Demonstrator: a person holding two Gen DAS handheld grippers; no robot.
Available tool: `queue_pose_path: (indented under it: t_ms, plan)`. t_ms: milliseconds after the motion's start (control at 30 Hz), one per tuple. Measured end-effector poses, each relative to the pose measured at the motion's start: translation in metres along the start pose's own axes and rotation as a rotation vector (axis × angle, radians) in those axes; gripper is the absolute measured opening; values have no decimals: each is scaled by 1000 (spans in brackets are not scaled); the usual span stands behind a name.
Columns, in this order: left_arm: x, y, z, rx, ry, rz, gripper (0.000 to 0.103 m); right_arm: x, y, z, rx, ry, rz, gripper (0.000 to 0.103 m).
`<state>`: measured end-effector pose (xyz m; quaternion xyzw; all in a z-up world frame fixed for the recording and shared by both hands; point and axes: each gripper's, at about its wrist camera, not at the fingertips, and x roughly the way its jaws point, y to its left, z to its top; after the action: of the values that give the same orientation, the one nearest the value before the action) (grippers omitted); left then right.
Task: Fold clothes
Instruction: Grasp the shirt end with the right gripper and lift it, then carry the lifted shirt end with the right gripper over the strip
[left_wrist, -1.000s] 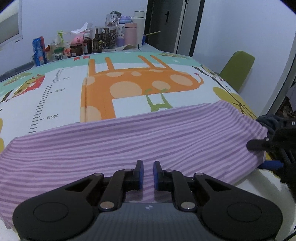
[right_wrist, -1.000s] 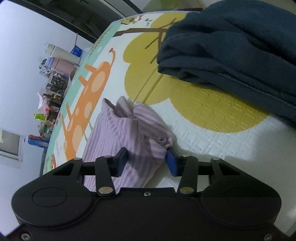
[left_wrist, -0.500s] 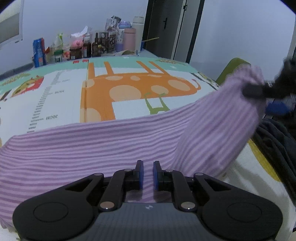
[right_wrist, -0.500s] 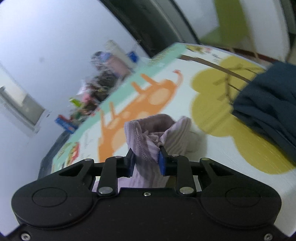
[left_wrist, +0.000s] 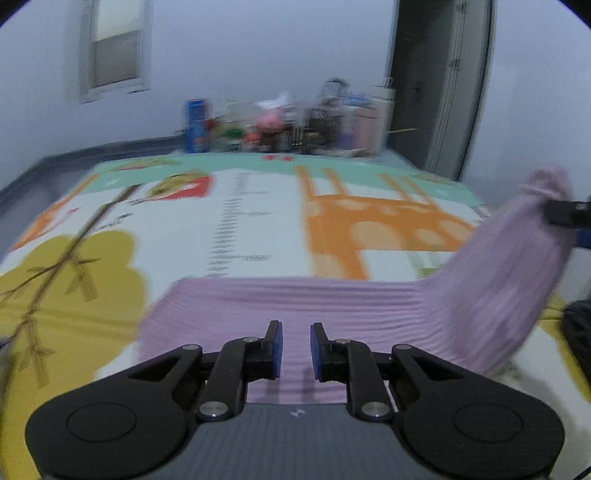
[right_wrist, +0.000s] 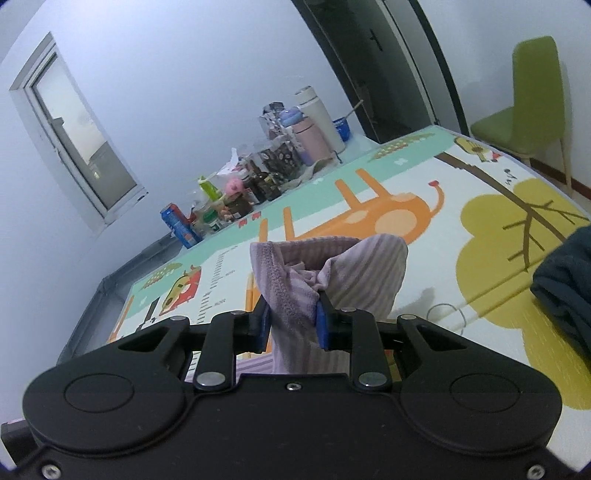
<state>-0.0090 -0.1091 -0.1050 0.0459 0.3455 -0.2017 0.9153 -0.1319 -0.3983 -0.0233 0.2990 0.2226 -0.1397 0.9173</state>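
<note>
Garment on mat, bottles behind.

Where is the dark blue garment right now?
In the right wrist view the dark blue garment lies bunched at the right edge of the play mat, beside the yellow tree print, clear of the striped purple cloth.

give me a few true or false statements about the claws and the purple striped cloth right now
1. The right claw is shut on a bunched end of the purple striped cloth. True.
2. The left claw is clamping the cloth. False: its fingers stand slightly apart with nothing between them, and the cloth lies beyond and below them.
3. The whole cloth lies flat on the play mat. False: the end in the right claw is raised off the mat.
4. A dark blue garment lies on the mat to the right of the lifted end. True.
5. A red chair stands past the mat's far edge. False: the chair is green.
</note>
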Motion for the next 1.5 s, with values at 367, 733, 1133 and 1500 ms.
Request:
queue_pose_path:
  t_ms: [367, 733, 1133, 1500]
  plan:
    - [12, 47, -28, -174, 128, -38, 18, 0, 31, -3, -90, 2, 63, 22]
    - [18, 59, -33, -225, 147, -123, 18, 7, 97, -21, -209, 32, 182, 22]
    - [4, 86, -32, -303, 146, -149, 21, 30, 166, -59, -304, 147, 268, 22]
    - [-10, 137, -31, -388, 89, 24, 24, 45, 185, -76, -320, 192, 292, 22]
